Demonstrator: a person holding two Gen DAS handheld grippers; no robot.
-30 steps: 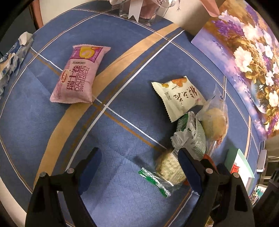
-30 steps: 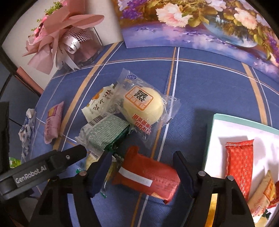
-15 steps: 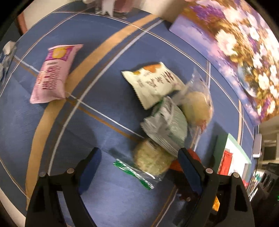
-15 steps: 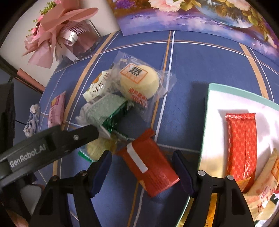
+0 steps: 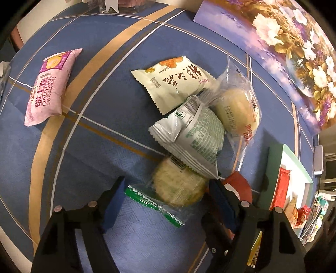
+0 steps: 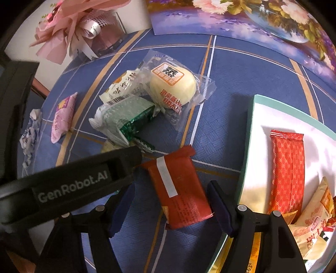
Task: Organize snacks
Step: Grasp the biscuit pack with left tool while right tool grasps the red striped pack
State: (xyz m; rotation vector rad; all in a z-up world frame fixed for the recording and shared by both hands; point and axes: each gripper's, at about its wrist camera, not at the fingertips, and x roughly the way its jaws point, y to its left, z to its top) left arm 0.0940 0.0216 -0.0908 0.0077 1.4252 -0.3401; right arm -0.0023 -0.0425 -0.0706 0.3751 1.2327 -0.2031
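Observation:
My left gripper (image 5: 166, 201) is open, its fingers on either side of a round rice cake in a clear wrapper with a green edge (image 5: 178, 184). A green-and-white packet (image 5: 193, 136), a cream packet (image 5: 174, 79) and a wrapped bun (image 5: 237, 109) lie just beyond it. A pink Swiss roll packet (image 5: 50, 86) lies far left. My right gripper (image 6: 170, 208) is open around a dark red packet (image 6: 178, 189) on the blue cloth. The white tray (image 6: 256, 130) at right holds a red bar (image 6: 287, 168) and other snacks.
A pink flower bouquet (image 6: 77, 25) stands at the back left and a flower painting (image 6: 241, 19) leans along the back. A crumpled blue-and-white wrapper (image 6: 29, 136) lies at the table's left edge. The left gripper's body (image 6: 69, 187) crosses the right wrist view.
Both grippers have moved forward and down. The left now straddles the rice cake. The right now straddles the dark red packet, which has turned lengthwise between its fingers.

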